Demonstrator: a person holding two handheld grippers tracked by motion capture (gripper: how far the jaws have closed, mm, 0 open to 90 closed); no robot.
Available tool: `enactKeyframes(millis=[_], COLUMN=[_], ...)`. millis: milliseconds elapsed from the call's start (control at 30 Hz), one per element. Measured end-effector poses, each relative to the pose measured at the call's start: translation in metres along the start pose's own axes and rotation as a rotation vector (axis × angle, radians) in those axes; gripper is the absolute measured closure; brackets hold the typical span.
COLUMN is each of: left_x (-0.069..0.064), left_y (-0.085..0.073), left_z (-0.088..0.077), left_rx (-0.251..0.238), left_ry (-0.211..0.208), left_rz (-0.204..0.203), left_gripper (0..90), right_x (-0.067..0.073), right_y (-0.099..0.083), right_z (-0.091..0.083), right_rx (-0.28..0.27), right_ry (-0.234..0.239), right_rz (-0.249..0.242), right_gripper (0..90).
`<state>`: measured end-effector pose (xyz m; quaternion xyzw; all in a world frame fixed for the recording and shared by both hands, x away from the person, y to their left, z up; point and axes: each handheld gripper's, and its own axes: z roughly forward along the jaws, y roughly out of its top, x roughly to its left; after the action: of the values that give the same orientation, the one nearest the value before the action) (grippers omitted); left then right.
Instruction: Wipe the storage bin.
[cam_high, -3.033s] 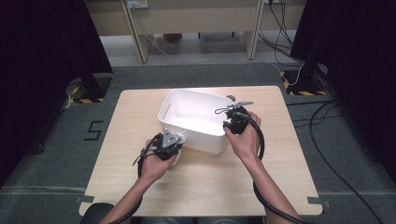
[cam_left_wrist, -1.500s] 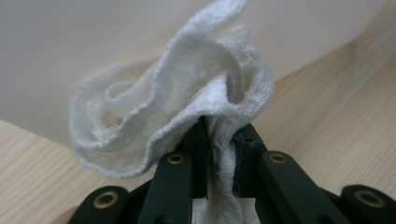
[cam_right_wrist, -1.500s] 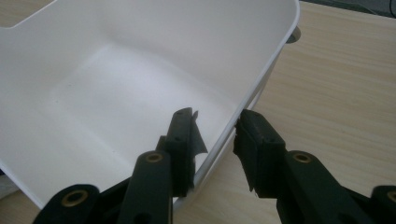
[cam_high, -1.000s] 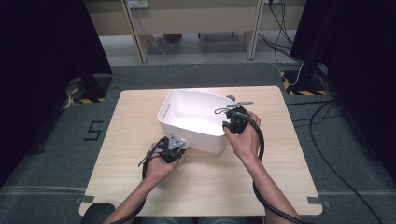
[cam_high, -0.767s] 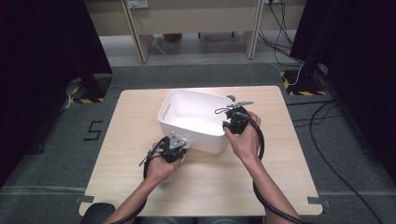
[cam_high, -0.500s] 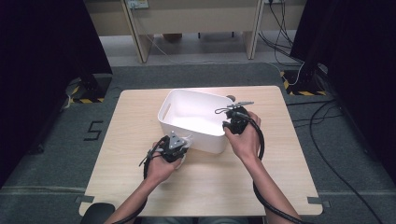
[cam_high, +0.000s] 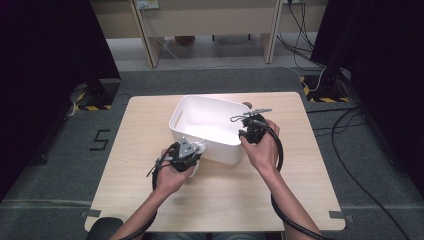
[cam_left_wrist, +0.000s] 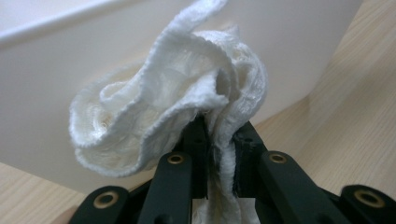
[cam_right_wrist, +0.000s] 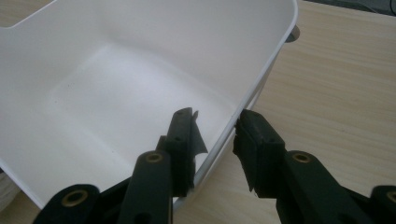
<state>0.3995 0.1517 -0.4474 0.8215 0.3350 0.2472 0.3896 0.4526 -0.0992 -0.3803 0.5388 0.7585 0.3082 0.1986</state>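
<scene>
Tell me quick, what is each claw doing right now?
Left claw: shut on the crumpled white knitted cloth.
Right claw: its jaws straddle the wall of the white plastic tub; whether they pinch it cannot be told.

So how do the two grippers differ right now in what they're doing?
The left gripper is shut on a crumpled white cloth just outside the tub's near wall; the right gripper straddles the white tub rim, one jaw inside, one outside. Left jaws stand nearly together, right jaws wider apart. Both sit at the tub's near side.
</scene>
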Motion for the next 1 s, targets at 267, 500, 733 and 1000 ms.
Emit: enactKeyframes(millis=[267,500,733,1000], left_x=[0.001,0.001,-0.001,-0.008], left_y=[0.006,0.007,0.010,0.015], left_z=[-0.007,-0.008,-0.008,-0.008], left_rx=[-0.021,-0.025,-0.030,-0.041], left_ry=[0.010,0.010,0.011,0.002], left_rz=[0.000,0.004,0.012,0.025], left_gripper=[79.0,79.0,79.0,79.0], right_x=[0.000,0.000,0.000,0.000], right_y=[0.000,0.000,0.000,0.000], right_z=[0.000,0.000,0.000,0.000], right_rx=[0.000,0.001,0.000,0.000], right_ry=[0.000,-0.001,-0.002,-0.003], right_rz=[-0.001,0.000,-0.001,-0.002], right_gripper=[66.8,66.9,66.9,66.9])
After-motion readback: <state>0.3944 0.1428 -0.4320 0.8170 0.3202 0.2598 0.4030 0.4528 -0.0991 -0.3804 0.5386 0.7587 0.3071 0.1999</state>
